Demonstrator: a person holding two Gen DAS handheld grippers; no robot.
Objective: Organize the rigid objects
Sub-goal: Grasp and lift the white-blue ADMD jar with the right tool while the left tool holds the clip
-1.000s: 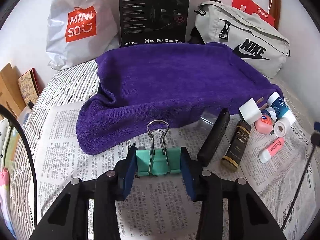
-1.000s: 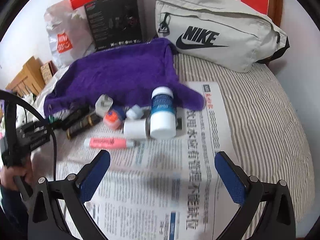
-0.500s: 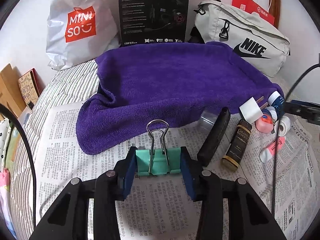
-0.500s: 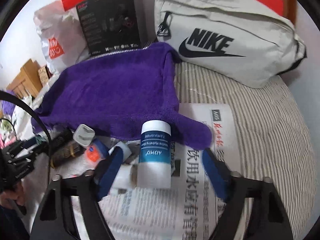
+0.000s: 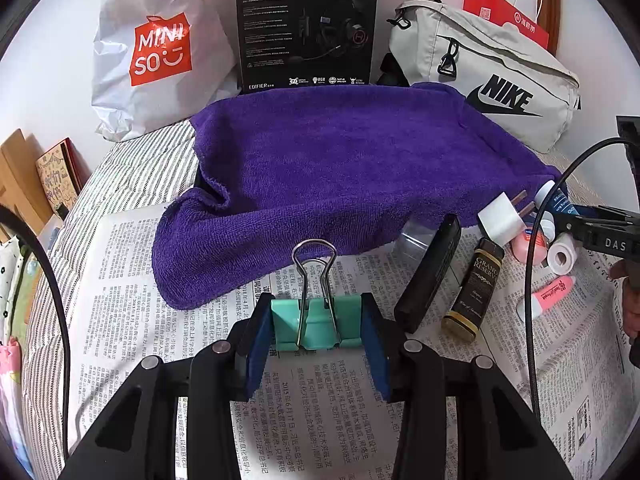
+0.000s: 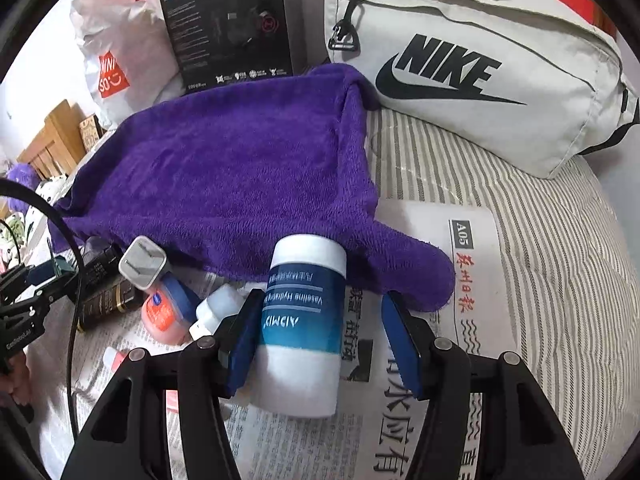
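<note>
Now left fingers [image 5: 316,330] tight on teal binder clip [image 5: 316,326]; right fingers [image 6: 322,332] closing, half-open around blue-white bottle [image 6: 302,320].

newspaper [image 5: 120,320] spread over the striped bedding [image 5: 136,168] | towel [image 5: 340,160] mid-frame, its near edge on the paper | Miniso bag [image 5: 156,52] upper left, headset box [image 5: 306,28] top centre behind the towel, Nike bag [image 5: 492,80] upper right | plug adapter [image 5: 500,220], small bottle [image 5: 474,288], highlighter [image 5: 548,296] bunched at right, just off the towel's corner | binder clip [image 5: 316,320] lower centre over the paper

The left gripper [image 5: 318,330] points steeply down, jaws clamped on a binder clip [image 5: 316,322]. The right gripper [image 6: 320,340] tilts down; its jaws have just been closing around a bottle [image 6: 302,328], the three o'clock pad apart.
</note>
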